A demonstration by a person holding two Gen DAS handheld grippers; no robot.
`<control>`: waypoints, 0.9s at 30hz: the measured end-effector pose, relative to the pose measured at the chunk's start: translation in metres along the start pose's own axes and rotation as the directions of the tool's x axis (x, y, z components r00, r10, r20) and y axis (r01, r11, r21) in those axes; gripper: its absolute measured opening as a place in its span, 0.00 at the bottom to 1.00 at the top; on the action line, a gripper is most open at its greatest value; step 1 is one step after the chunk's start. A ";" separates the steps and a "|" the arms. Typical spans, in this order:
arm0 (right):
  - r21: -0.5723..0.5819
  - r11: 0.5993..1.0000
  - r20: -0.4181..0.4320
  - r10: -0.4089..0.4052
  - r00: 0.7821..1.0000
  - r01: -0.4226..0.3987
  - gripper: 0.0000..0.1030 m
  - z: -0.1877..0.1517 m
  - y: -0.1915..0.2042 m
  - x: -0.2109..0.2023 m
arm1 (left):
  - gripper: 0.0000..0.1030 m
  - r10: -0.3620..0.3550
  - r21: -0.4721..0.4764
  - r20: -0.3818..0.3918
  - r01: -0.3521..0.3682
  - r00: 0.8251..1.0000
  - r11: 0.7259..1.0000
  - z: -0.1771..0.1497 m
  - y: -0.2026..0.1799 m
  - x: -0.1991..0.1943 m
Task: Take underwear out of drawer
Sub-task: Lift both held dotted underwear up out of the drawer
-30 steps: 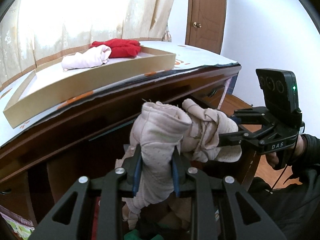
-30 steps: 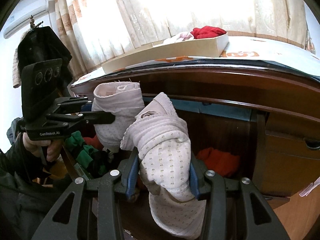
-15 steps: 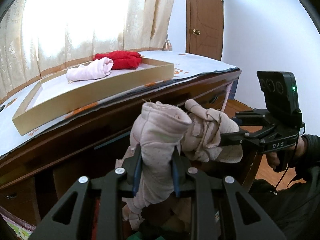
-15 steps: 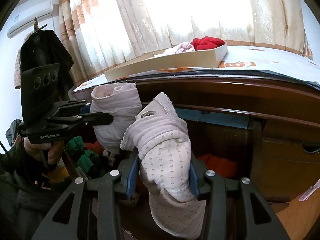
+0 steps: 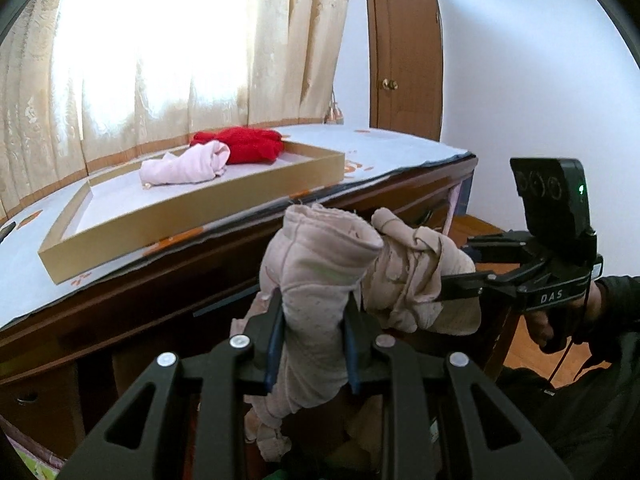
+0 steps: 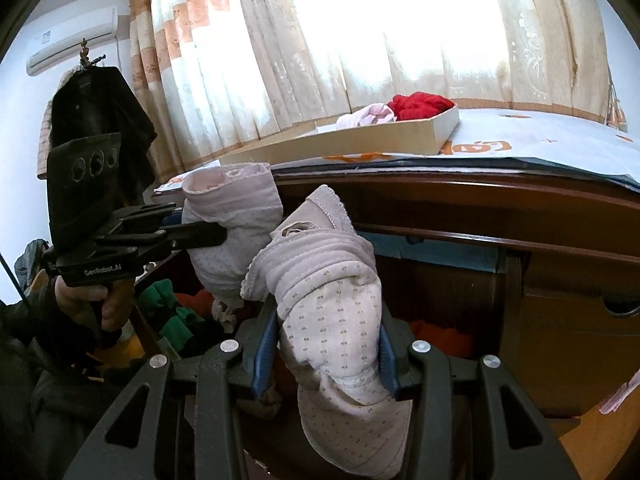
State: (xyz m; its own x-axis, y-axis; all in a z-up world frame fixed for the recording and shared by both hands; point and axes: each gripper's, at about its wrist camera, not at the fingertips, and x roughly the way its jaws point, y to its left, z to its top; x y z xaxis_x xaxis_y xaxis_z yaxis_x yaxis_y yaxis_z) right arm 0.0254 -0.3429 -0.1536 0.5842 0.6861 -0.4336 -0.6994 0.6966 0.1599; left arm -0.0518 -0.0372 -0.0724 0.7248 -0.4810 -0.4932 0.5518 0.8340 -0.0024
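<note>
While both tools clamp one pale pink dotted cotton underwear [image 5: 320, 280], left tool [image 5: 312, 344] and right tool [image 6: 326, 344] side by side, it hangs above the drawer, below the shallow cardboard tray [image 5: 192, 232] on the table.

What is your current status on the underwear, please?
Left gripper and right gripper both clamped on pale pink dotted cotton underwear. Lifted before brown wooden dresser. Nothing obstructing.
</note>
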 end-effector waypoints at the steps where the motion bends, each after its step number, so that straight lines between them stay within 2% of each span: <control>1: -0.001 1.000 0.005 0.001 1.000 -0.001 0.44 0.000 0.000 -0.001 | 0.23 -0.001 -0.001 0.008 0.001 1.000 1.000 0.000 0.000 -0.001; 14: -0.017 1.000 0.064 0.010 0.998 -0.009 0.44 -0.003 0.002 -0.007 | 0.23 0.006 -0.023 0.105 -0.003 0.995 1.000 0.002 0.005 -0.015; 27: -0.011 1.000 0.085 0.006 0.996 -0.005 0.44 -0.004 0.002 -0.010 | 0.23 0.017 -0.035 0.139 -0.012 0.990 0.999 -0.001 0.007 -0.021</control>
State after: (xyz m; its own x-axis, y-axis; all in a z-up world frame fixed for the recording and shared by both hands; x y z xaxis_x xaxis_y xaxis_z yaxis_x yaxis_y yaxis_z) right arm 0.0164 -0.3492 -0.1526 0.6132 0.7054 -0.3554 -0.7066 0.6910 0.1524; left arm -0.0636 -0.0213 -0.0634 0.7840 -0.5001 -0.3677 0.5284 0.8486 -0.0274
